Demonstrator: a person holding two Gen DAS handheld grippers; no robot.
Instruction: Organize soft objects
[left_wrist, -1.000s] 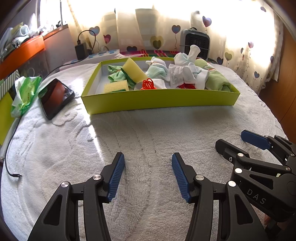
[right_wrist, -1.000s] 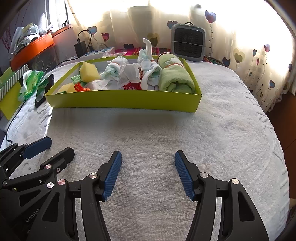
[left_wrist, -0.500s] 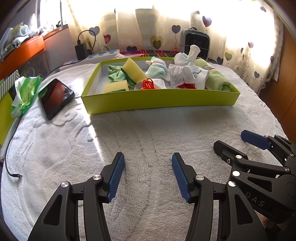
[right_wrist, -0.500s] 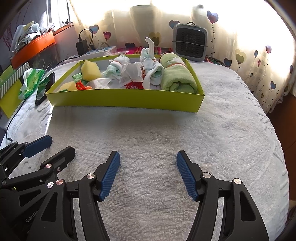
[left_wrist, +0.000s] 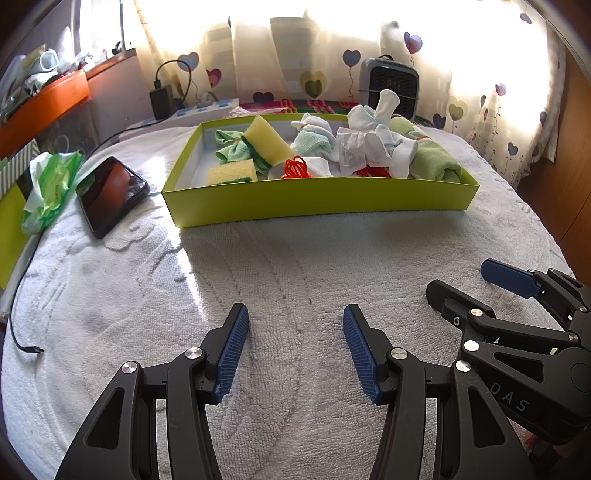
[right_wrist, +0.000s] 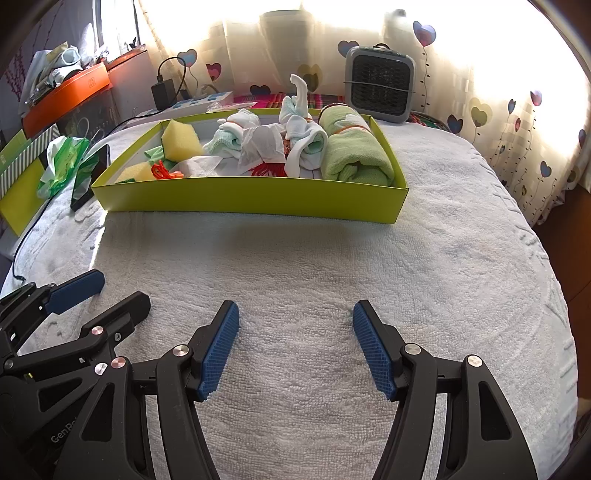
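A lime-green shallow box sits at the far side of the white towel-covered surface. It holds yellow sponges, a rolled green towel, bundled white socks, a small green cloth and an orange band. My left gripper hovers low over the bare towel in front of the box, open and empty. Beside it on the right, my right gripper is open too, with nothing between its blue pads. Each gripper shows in the other's view: the right, the left.
A phone and a green plastic packet lie left of the box, with a black cable trailing along the left edge. A small grey heater, a power strip and heart-print curtains stand behind. An orange bin sits far left.
The right gripper's jaws have spread a little wider. The left gripper and everything in the box are as they were.
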